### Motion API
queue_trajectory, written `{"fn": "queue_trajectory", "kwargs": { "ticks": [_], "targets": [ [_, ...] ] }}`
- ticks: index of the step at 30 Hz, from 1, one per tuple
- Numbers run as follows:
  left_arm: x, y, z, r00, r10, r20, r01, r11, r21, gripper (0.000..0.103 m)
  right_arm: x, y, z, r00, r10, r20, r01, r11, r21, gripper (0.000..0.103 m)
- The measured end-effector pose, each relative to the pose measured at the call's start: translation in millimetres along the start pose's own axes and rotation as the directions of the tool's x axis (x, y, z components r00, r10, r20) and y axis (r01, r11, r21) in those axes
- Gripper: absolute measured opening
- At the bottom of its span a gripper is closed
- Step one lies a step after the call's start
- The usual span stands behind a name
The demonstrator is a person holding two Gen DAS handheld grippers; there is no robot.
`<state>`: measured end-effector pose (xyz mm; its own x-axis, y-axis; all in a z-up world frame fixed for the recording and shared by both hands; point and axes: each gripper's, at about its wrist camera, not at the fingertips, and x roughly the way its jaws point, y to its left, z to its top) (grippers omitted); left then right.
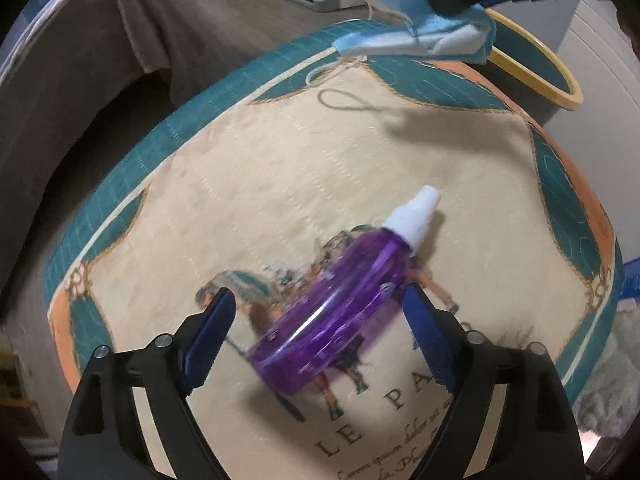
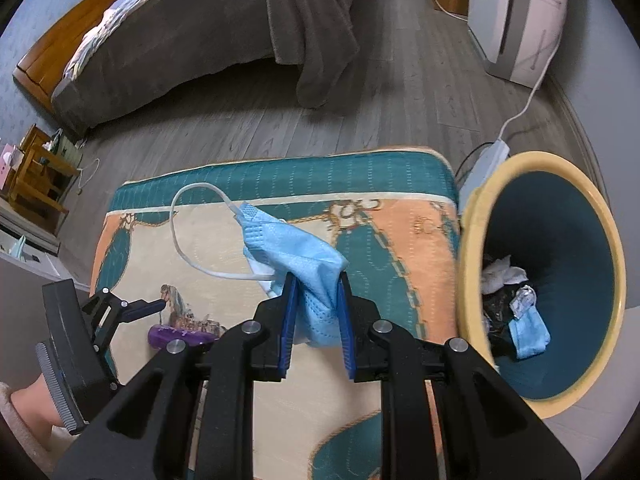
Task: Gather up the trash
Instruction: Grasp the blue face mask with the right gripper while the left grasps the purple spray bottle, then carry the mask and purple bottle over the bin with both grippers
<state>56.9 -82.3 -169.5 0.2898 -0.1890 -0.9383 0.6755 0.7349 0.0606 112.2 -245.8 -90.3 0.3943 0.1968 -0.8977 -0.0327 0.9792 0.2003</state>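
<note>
Clamped between the blue pads of the right hand-held gripper (image 2: 316, 300): a crumpled blue face mask (image 2: 296, 256), white ear loop dangling, held above a patterned bench (image 2: 400, 240) beside a yellow-rimmed bin (image 2: 472, 240) already holding another mask and wrappers. Spread wide over a purple spray bottle (image 1: 336, 304) lying on its side: the left hand-held gripper (image 1: 320, 320), pads either side, not gripping.

Patterned quilted mat (image 1: 280, 152), purple spray bottle (image 1: 340, 316) lying on it
</note>
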Motion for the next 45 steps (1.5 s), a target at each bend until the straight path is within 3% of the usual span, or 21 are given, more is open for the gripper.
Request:
{"fn": "queue_trajectory", "kwargs": {
  "ticks": [2, 3, 7, 9, 16, 23, 28, 31, 36, 41, 45],
  "targets": [
    [2, -7, 4, 1.000, -0.018, -0.004, 0.018, 1.000, 0.015, 0.079, -5, -8, -1, 1.000, -0.002, 0.007, 0.002, 1.000, 0.011, 0.019],
    [3, -10, 5, 1.000, -0.027, -0.009, 0.027, 0.999, 0.025, 0.065, -8, -13, -2, 1.000, -0.002, 0.013, 0.002, 1.000, 0.019, 0.019],
    [4, -17, 13, 0.999, -0.045, -0.010, 0.045, 0.999, 0.029, 0.039, -22, -28, -4, 0.999, -0.002, 0.035, 0.001, 0.999, 0.043, 0.019],
    [2, -19, 18, 0.999, -0.044, -0.001, 0.044, 0.999, 0.022, 0.035, -28, -35, -5, 0.999, -0.002, 0.047, 0.000, 0.999, 0.054, 0.019],
    [-22, -13, 39, 0.995, -0.041, 0.087, 0.045, 0.998, -0.044, 0.034, -47, -62, -9, 0.996, -0.023, 0.086, 0.015, 0.996, 0.093, 0.019],
    [-57, -26, 65, 0.978, -0.022, 0.209, 0.035, 0.997, -0.062, 0.033, -76, -108, -10, 0.984, -0.094, 0.153, 0.068, 0.983, 0.169, 0.019],
    [-81, -51, 92, 0.957, -0.026, 0.290, 0.033, 0.999, -0.020, 0.034, -88, -150, -15, 0.971, -0.161, 0.178, 0.112, 0.959, 0.259, 0.019],
    [-94, -69, 109, 0.940, -0.072, 0.333, 0.080, 0.997, -0.011, 0.034, -85, -172, -21, 0.970, -0.178, 0.167, 0.117, 0.940, 0.322, 0.019],
    [-87, -111, 152, 0.928, -0.139, 0.345, 0.131, 0.990, 0.047, 0.034, -76, -203, -33, 0.971, -0.199, 0.132, 0.129, 0.902, 0.411, 0.019],
    [-67, -152, 183, 0.932, -0.171, 0.320, 0.142, 0.983, 0.113, 0.034, -68, -218, -40, 0.973, -0.201, 0.114, 0.129, 0.881, 0.456, 0.019],
    [-50, -162, 207, 0.936, -0.169, 0.309, 0.144, 0.984, 0.101, 0.034, -64, -229, -45, 0.975, -0.193, 0.113, 0.114, 0.863, 0.493, 0.019]
  ]
}}
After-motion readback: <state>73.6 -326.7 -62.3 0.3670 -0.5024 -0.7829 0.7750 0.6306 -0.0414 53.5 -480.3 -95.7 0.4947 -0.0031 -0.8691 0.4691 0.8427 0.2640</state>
